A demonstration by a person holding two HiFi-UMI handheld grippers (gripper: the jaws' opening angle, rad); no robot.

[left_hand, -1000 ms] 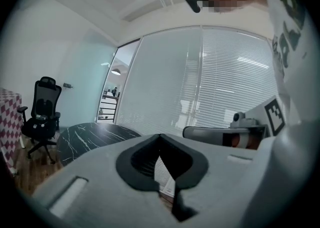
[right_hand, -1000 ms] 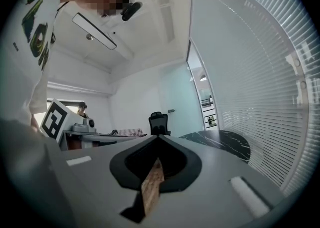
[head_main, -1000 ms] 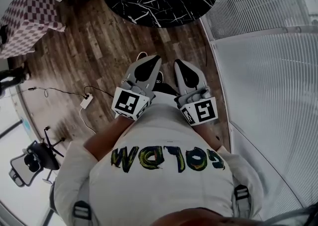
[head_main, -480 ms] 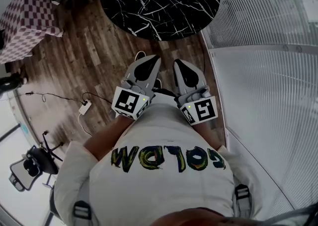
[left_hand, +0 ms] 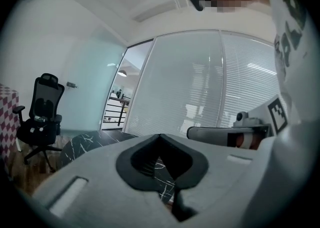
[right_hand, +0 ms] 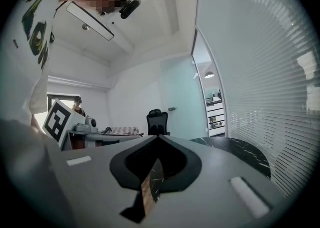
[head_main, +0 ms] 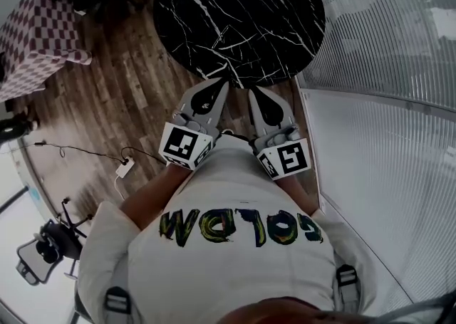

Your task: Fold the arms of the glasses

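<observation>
No glasses show in any view. My left gripper point(head_main: 221, 85) and right gripper point(head_main: 254, 90) are held side by side in front of the person's white shirt, both pointing at the near rim of a round black marble table point(head_main: 242, 16). Each pair of jaws meets at the tips with nothing between them. In the left gripper view the left gripper point(left_hand: 160, 136) has its tips together, with the marble table point(left_hand: 95, 142) beyond. In the right gripper view the right gripper point(right_hand: 157, 137) looks the same, and the marble table point(right_hand: 240, 152) lies to its right.
A checkered-cloth table point(head_main: 35, 38) stands at the far left. An office chair point(head_main: 43, 244) and a cable with a white adaptor point(head_main: 125, 167) are on the wood floor point(head_main: 107, 102). A glass wall with blinds point(head_main: 385, 102) runs along the right. A person point(right_hand: 78, 104) stands far off.
The black marble table has come closer in the head view, its rim now just ahead of both gripper tips. Both grippers stayed shut and side by side.
</observation>
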